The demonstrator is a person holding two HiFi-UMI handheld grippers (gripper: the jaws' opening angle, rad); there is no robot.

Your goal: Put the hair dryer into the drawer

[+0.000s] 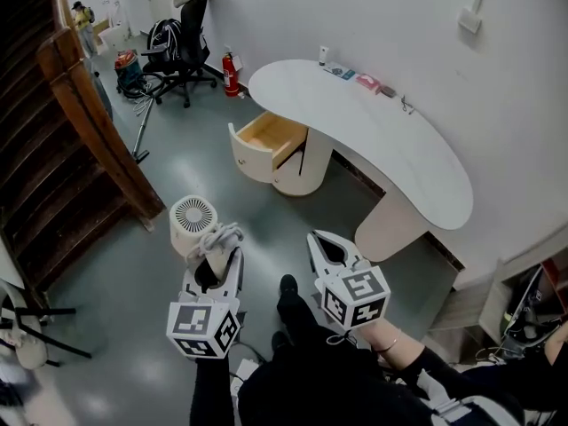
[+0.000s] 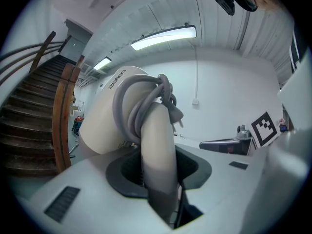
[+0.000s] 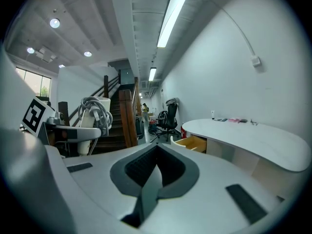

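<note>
A white hair dryer point(image 1: 193, 219) with a round grille and its grey cord wound round the body stands up out of my left gripper point(image 1: 216, 261). That gripper is shut on the dryer's handle point(image 2: 158, 145), held over the grey floor. The dryer's body point(image 2: 109, 112) fills the left gripper view. My right gripper point(image 1: 330, 248) hovers beside it to the right, jaws together with nothing between them point(image 3: 155, 168). The open drawer point(image 1: 267, 140), wood inside, juts from the pedestal of the curved white desk point(image 1: 399, 153) further ahead. The right gripper view also shows the drawer point(image 3: 193, 143).
A wooden staircase with a heavy banister point(image 1: 84, 118) runs along the left. A black office chair point(image 1: 182, 47) and a red fire extinguisher point(image 1: 232, 73) stand at the back. Small items point(image 1: 366, 82) lie on the desk. The person's dark shoes point(image 1: 288, 287) are below the grippers.
</note>
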